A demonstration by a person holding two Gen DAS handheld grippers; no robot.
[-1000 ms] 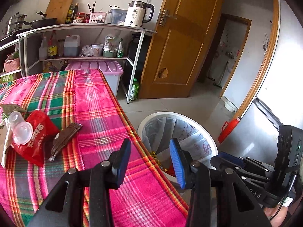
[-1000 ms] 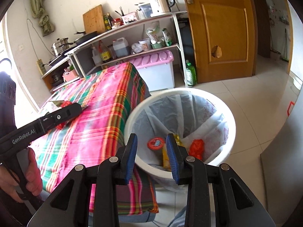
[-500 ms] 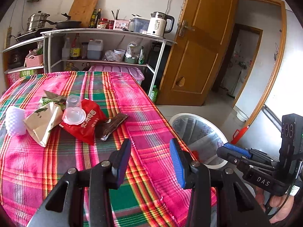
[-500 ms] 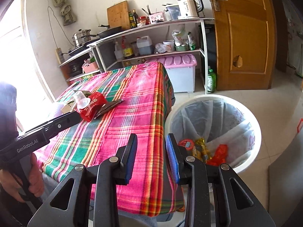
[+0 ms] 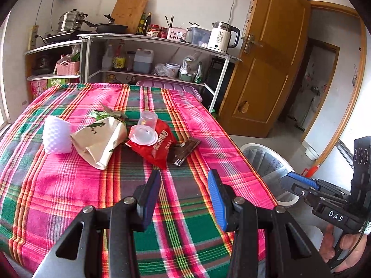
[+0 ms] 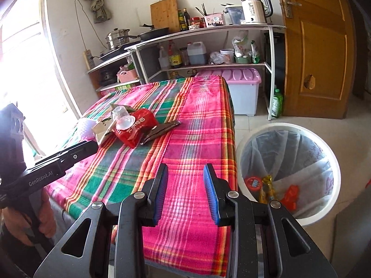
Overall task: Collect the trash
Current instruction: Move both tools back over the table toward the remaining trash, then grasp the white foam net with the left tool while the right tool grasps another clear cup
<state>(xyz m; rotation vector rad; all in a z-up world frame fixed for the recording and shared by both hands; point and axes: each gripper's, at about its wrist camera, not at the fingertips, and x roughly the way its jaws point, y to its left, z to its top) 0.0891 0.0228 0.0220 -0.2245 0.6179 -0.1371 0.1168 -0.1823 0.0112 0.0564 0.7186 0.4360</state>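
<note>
Trash lies in a pile on the plaid tablecloth [image 5: 197, 120]: a red snack bag [image 5: 160, 143] [image 6: 136, 129], a clear plastic cup [image 5: 145, 131] on it, a dark brown wrapper [image 5: 185, 149] [image 6: 160, 132], a beige paper bag [image 5: 99, 139] and a white foam net [image 5: 56, 134]. My left gripper [image 5: 183, 194] is open and empty, above the table short of the pile. My right gripper [image 6: 184, 192] is open and empty over the table's near edge. A white lined trash bin [image 6: 287, 171] [image 5: 266, 162] stands on the floor to the right, holding wrappers.
A metal shelf rack [image 5: 150, 46] with a kettle, pots and bottles stands behind the table. A pink-lidded storage box [image 6: 241, 88] sits beside it. A wooden door [image 5: 266, 69] is at the right. A window is at the left.
Both grippers have pulled back from the bin and swung left toward the table. The trash pile now sits more centrally ahead of the left gripper. Both stay open.
</note>
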